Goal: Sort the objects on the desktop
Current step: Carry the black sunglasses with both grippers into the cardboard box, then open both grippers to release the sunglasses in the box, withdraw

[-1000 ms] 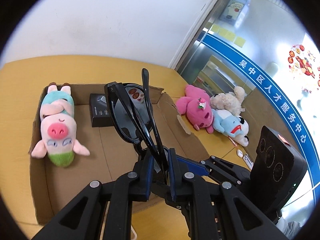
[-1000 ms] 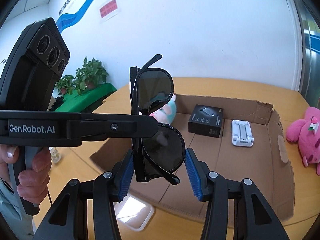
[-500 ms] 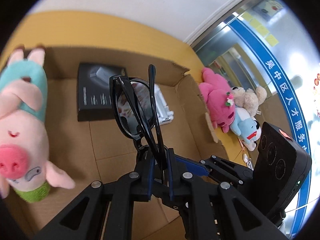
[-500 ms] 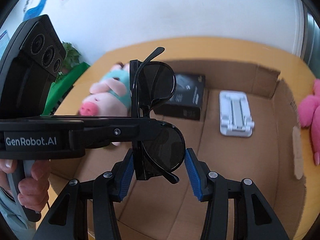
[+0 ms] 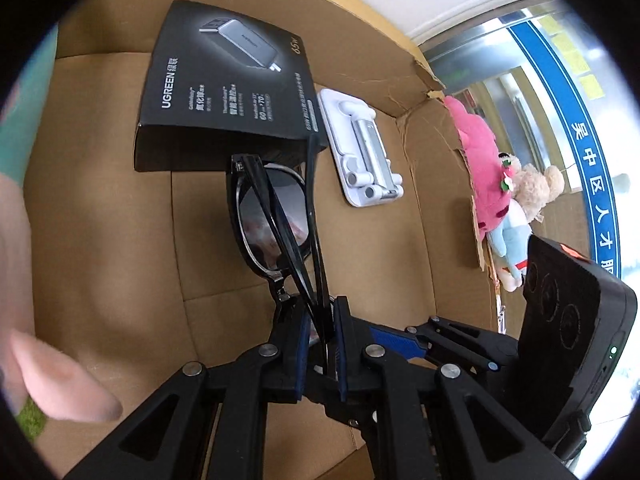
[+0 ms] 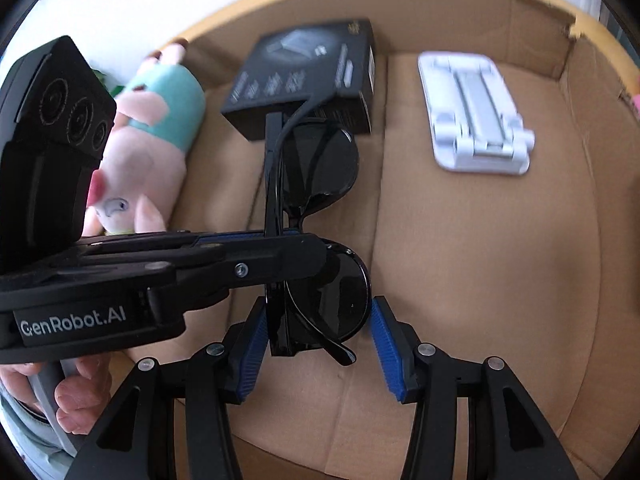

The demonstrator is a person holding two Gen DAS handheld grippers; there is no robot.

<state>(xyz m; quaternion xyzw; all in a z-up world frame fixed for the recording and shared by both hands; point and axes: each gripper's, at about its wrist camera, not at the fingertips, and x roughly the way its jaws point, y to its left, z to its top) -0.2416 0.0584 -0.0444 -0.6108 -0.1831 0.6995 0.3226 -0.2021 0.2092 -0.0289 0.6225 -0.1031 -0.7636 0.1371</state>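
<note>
My left gripper (image 5: 320,320) is shut on folded black sunglasses (image 5: 276,216) at their middle and holds them low inside the cardboard box (image 5: 100,200). In the right wrist view the sunglasses (image 6: 320,176) stand on end, clamped by the left gripper (image 6: 280,240) reaching in from the left. My right gripper (image 6: 316,336) is around the lower lens; the left pad looks in contact, the right pad stands a little off the lens. A black UGREEN charger box (image 5: 228,80), a white phone stand (image 5: 360,148) and a pink pig plush (image 6: 148,148) lie in the box.
Pink, beige and blue plush toys (image 5: 504,184) lie on the yellow table outside the box's right wall. The box's far wall (image 6: 532,28) is torn at its right corner. The pig plush (image 5: 24,280) fills the box's left side.
Both grippers have moved down and forward into the box with the sunglasses. The charger box, phone stand and box floor are much closer now. The grips look unchanged.
</note>
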